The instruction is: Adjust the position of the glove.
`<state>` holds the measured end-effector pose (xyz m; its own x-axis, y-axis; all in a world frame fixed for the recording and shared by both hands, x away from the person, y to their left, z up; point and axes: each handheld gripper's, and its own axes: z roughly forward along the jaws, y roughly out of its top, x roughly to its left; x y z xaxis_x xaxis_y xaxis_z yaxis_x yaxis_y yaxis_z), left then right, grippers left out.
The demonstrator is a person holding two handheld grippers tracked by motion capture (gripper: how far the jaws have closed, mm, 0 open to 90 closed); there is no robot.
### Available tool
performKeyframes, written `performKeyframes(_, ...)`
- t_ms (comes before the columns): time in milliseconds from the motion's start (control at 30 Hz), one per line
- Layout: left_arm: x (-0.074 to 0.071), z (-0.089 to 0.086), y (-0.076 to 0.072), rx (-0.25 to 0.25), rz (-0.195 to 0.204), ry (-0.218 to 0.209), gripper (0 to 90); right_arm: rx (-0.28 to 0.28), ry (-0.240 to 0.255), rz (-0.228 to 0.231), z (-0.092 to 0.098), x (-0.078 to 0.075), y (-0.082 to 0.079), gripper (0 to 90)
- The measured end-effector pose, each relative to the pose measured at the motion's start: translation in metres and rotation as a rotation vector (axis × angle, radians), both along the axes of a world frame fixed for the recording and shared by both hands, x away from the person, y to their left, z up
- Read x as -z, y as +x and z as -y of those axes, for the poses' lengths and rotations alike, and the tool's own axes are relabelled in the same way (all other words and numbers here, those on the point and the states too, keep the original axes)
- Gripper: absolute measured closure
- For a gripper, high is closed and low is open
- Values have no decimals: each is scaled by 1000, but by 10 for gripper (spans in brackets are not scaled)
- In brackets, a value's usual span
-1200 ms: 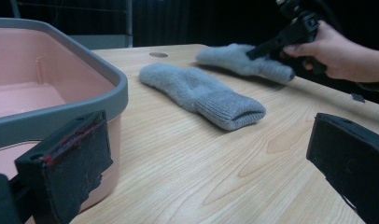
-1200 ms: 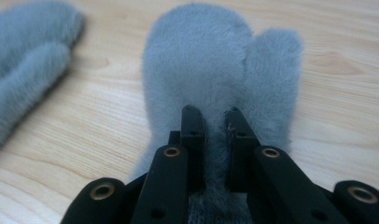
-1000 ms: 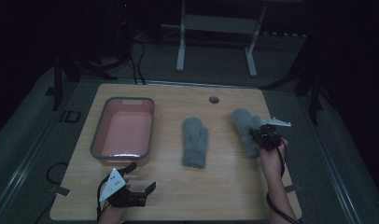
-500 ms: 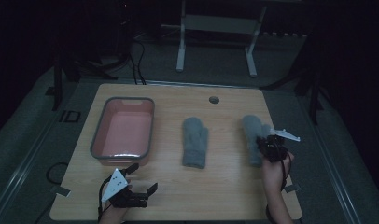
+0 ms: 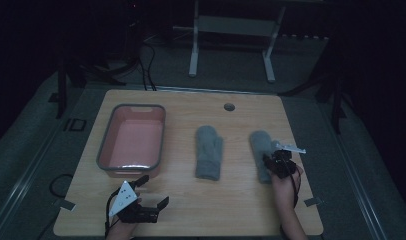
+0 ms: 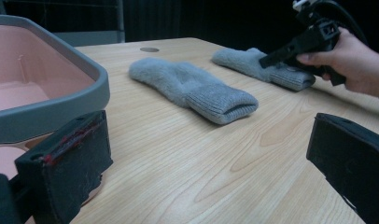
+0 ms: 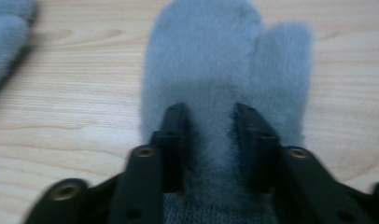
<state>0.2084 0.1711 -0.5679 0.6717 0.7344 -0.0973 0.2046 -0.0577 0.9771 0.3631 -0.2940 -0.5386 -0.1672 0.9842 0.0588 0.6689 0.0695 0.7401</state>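
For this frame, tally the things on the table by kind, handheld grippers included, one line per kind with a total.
Grey mittens: 2, the middle mitten and the right mitten
Pink tubs with a grey rim: 1, the tub
Handheld grippers: 2, the left gripper and the right gripper
Total: 5

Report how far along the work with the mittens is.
Done: nothing sits in the pink tub. In hand: the right gripper, jaws just opening, straddles the right grey mitten on the table. Left: the middle mitten lies untouched; the left gripper waits open.
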Motion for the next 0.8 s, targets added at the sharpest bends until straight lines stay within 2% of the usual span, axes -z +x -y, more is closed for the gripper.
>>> performKeyframes(33,0,0,0,0,0,0,3,0,0,0,0,0,0,601)
performKeyframes(67,0,0,0,4,0,4,3,-38,-25,30,4,-8,-2,571)
performKeyframes(100,0,0,0,4,0,4,3,-38,-25,30,4,-8,-2,571)
performKeyframes(133,0,1,0,7,0,5,3,-100,-38,59,10,-13,-1,561)
performKeyframes(167,0,1,0,7,0,5,3,-130,-61,60,12,-14,0,547)
performKeyframes(200,0,1,0,7,0,5,3,-130,-61,60,12,-14,0,547)
performKeyframes(233,0,1,0,8,1,9,3,-200,-78,61,16,-14,2,539)
performKeyframes(267,0,1,-1,9,2,11,3,-216,-96,65,17,-13,3,536)
performKeyframes(300,0,1,-1,9,2,11,3,-228,-118,52,19,-11,4,538)
performKeyframes(367,-1,1,-1,10,6,14,2,-257,-121,40,24,-7,6,524)
performKeyframes(400,0,1,-1,9,6,15,2,-257,-121,40,24,-7,6,524)
performKeyframes(467,0,2,0,9,2,11,2,-311,-98,4,30,2,7,500)
performKeyframes(500,0,2,0,9,2,11,2,-311,-98,4,30,2,7,500)
performKeyframes(533,0,2,0,9,4,17,2,-327,-73,20,33,8,7,513)
performKeyframes(567,0,2,0,9,6,18,3,-324,-46,16,35,10,8,565)
performKeyframes(600,0,2,0,9,6,18,3,-324,-46,16,35,10,8,565)
performKeyframes(633,0,2,-1,10,6,18,3,-325,-31,15,36,12,8,619)
performKeyframes(667,0,2,-1,10,6,18,3,-325,-31,15,36,12,8,619)
performKeyframes(700,0,2,-1,12,6,19,3,-331,-24,24,36,14,7,668)
performKeyframes(733,0,2,-1,11,6,19,3,-298,-20,17,32,14,5,769)
performKeyframes(767,0,2,-1,11,5,18,3,-272,-16,7,30,13,5,793)
performKeyframes(800,0,2,-1,11,5,17,3,-211,-1,-6,26,10,5,821)
